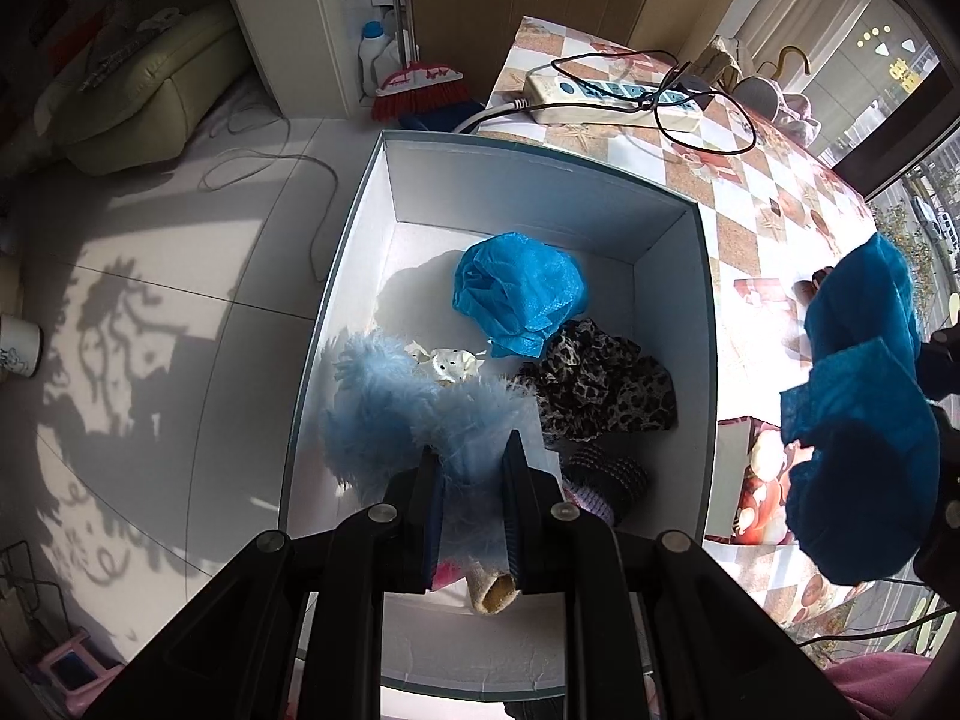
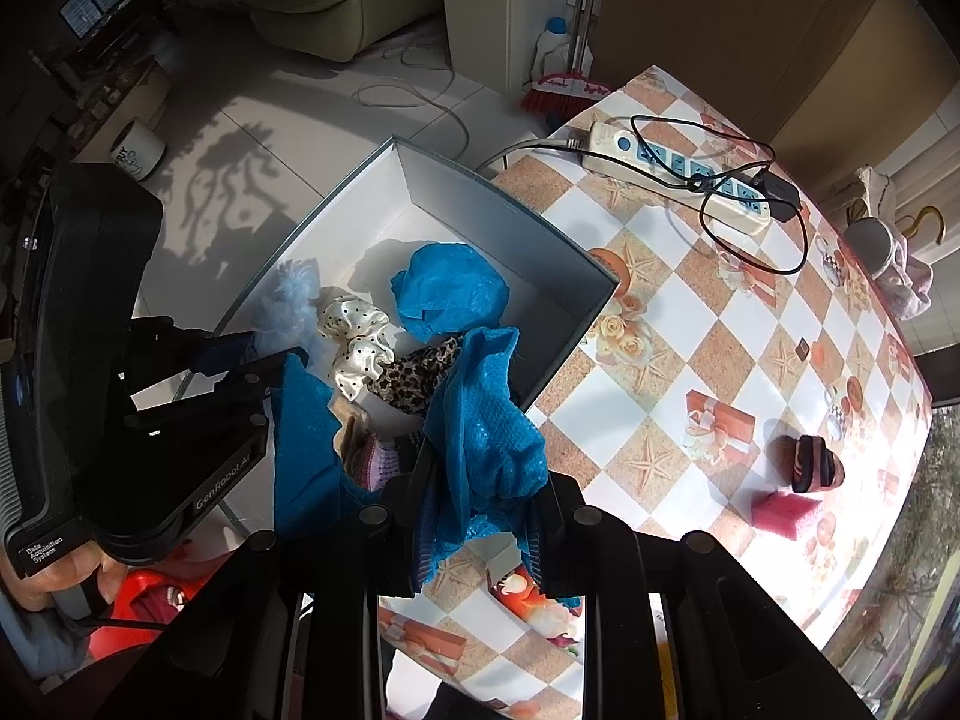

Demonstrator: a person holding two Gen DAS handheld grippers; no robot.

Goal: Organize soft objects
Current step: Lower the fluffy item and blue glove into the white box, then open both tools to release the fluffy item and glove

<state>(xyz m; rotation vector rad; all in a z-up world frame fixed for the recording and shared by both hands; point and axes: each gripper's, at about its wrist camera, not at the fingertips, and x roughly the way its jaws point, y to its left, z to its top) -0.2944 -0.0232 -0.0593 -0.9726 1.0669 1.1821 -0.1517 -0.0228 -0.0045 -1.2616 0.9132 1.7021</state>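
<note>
A white box (image 1: pixel 540 180) (image 2: pixel 528 216) stands at the table's left edge. In it lie a crumpled blue cap (image 1: pixel 519 291) (image 2: pixel 450 294), a leopard-print cloth (image 1: pixel 600 387) (image 2: pixel 414 381), a white dotted scrunchie (image 2: pixel 354 342) and a knitted piece (image 1: pixel 606 477). My left gripper (image 1: pixel 471 462) is shut on a fluffy light-blue item (image 1: pixel 390 402) over the box. My right gripper (image 2: pixel 480 480) is shut on a blue cloth (image 2: pixel 486 432) (image 1: pixel 858 420) held above the box's near right corner.
On the checkered table (image 2: pixel 720 360) lie a power strip (image 2: pixel 678 174) with black cables, a dark striped item (image 2: pixel 813 462) and a pink sponge (image 2: pixel 786 510). A broom (image 1: pixel 420 90) and a bottle (image 1: pixel 372 48) stand on the floor behind the box.
</note>
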